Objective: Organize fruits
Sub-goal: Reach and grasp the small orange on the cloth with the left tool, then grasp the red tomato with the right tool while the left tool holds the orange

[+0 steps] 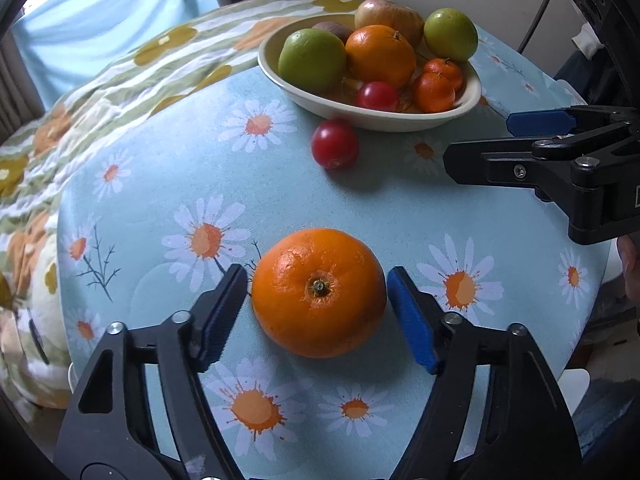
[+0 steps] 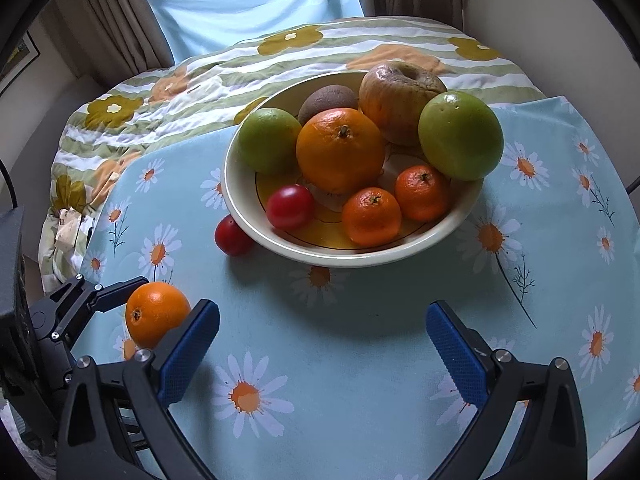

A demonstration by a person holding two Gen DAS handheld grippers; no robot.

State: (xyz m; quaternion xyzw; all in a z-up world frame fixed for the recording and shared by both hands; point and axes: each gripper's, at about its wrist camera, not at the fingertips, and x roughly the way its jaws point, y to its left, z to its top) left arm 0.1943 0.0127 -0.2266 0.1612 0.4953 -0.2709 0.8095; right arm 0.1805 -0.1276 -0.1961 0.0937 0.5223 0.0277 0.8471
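While most fruit already fills the bowl (image 2: 240,216), an orange (image 1: 318,292) sits between the left gripper's (image 1: 316,312) unclenched pads and a red fruit (image 1: 335,144) waits beside the bowl; the right gripper (image 2: 322,344) gapes empty.

daisy tablecloth (image 2: 360,360), bowl (image 2: 256,236), orange (image 1: 318,292), red fruit (image 1: 335,144)

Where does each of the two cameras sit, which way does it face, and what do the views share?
Left wrist: on the left gripper, looking steeply down at the loose orange between its jaws, pads close beside it; the right gripper shows at right.
Right wrist: on the right gripper, jaws open over bare tablecloth, facing the bowl; the left gripper shows at lower left.
Shared: orange, bowl of fruit, red fruit beside the bowl, daisy tablecloth.
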